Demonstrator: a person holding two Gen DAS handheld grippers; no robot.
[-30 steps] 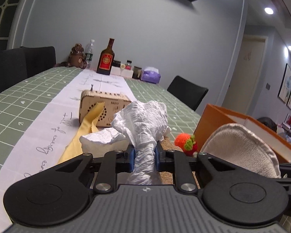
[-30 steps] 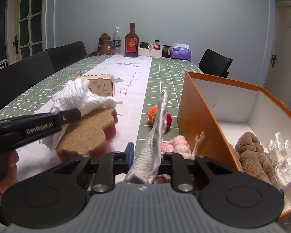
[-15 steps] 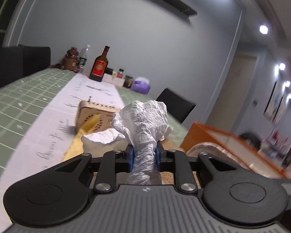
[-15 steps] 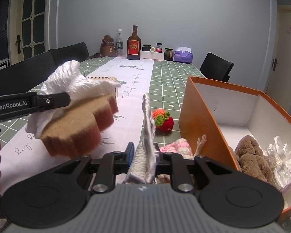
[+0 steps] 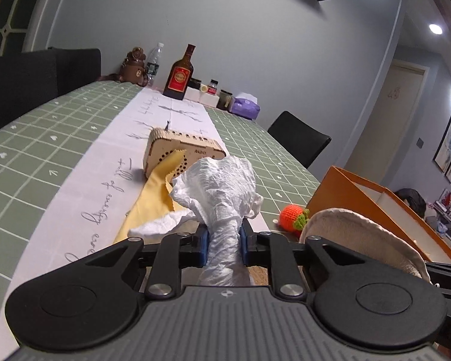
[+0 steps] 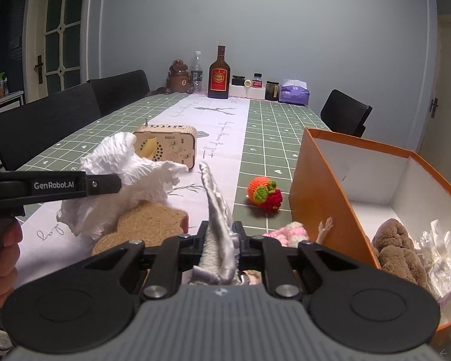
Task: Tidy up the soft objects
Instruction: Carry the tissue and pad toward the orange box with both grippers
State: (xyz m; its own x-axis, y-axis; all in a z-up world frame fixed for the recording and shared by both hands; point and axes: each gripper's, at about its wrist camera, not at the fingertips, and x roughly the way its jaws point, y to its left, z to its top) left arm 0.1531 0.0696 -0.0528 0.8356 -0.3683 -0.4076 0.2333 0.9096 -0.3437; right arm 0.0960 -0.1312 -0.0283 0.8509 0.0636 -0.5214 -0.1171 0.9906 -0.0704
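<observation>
White crumpled tissue paper point(image 5: 222, 186) stands up from the left gripper point(image 5: 224, 245), whose jaws are closing and pinch the paper's twisted stem between blue pads. In the right wrist view the same paper point(image 6: 123, 174) hangs above a brown coir sponge with a wavy edge point(image 6: 147, 225), which lies on the bench point(image 6: 273, 138), a long surface under a green checked cloth with a white runner down the middle. The left gripper's black arm, lettered GenRobot.AI, reaches in from the left there, with a hand point(image 6: 0, 258) around its handle.

The right gripper point(image 6: 221, 240) has its jaws closing on a grey-white padded cloth piece with a shiny edge point(image 6: 216, 210), which rises upright from between them and tapers to a point; from the left wrist camera it shows as a broad beige rounded pad point(image 5: 360, 234).

Just right of the grippers an open orange cardboard box with a white inside point(image 6: 318, 186) sits on the bench. It holds a brown plush toy point(image 6: 397, 252) and a clear crinkled plastic bag point(image 6: 445, 255). Against the box's outer wall lies a small doll in pink-and-white knit point(image 6: 291, 231). Nearby on the cloth rests an orange crocheted ball with green and red parts point(image 6: 263, 194). Farther back stands a pale wooden radio point(image 6: 168, 146), with a yellow cloth point(image 5: 156, 192) draped against its front.
</observation>
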